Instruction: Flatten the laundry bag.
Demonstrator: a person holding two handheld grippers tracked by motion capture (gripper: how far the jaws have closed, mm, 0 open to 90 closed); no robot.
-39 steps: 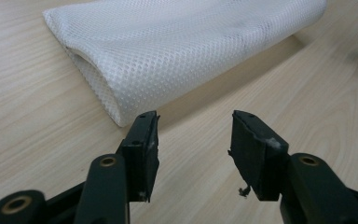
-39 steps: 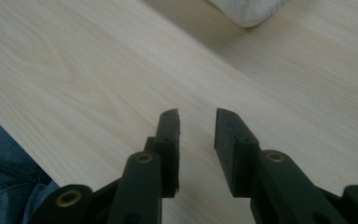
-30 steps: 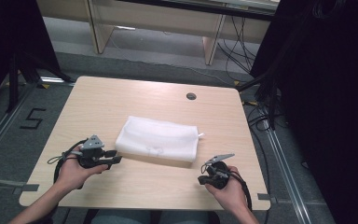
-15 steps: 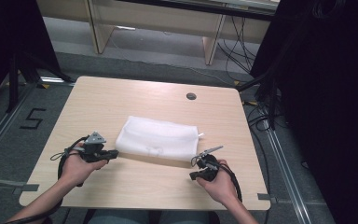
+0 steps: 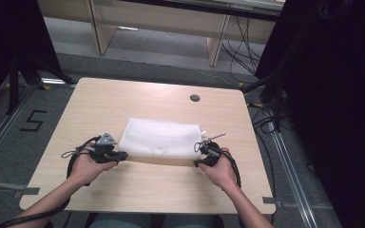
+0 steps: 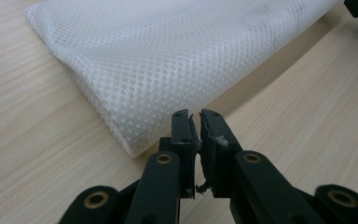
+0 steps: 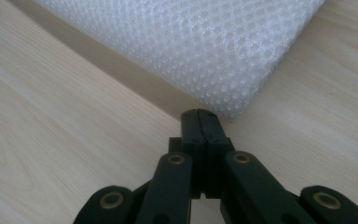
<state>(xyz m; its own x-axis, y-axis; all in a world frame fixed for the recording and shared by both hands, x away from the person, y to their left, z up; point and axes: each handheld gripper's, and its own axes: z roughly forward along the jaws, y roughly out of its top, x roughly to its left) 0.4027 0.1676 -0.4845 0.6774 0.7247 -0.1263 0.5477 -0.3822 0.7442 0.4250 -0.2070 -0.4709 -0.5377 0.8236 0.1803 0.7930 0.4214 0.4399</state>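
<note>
Closing in on the mesh bag (image 5: 163, 138): both grippers, left gripper (image 6: 195, 122) and right gripper (image 7: 204, 120), have slid to its near corners, jaws clenched empty, grab probably next.

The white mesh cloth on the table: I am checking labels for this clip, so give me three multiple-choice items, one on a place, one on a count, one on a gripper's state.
1. Where does the white mesh cloth lie on the table?
A. at the far left corner
B. near the middle, between the two grippers
C. hanging off the right edge

2. How many cloths lie on the table?
A. one
B. two
C. three

3. How do the right gripper jaws stand?
A. wide open
B. clamped on the cloth
C. closed on nothing, just short of the cloth's corner

Answers: 1 B, the high view shows it between the left gripper and the right one. 2 A, a single folded cloth is there. 3 C, the right gripper view shows the jaws pressed together on bare wood.
</note>
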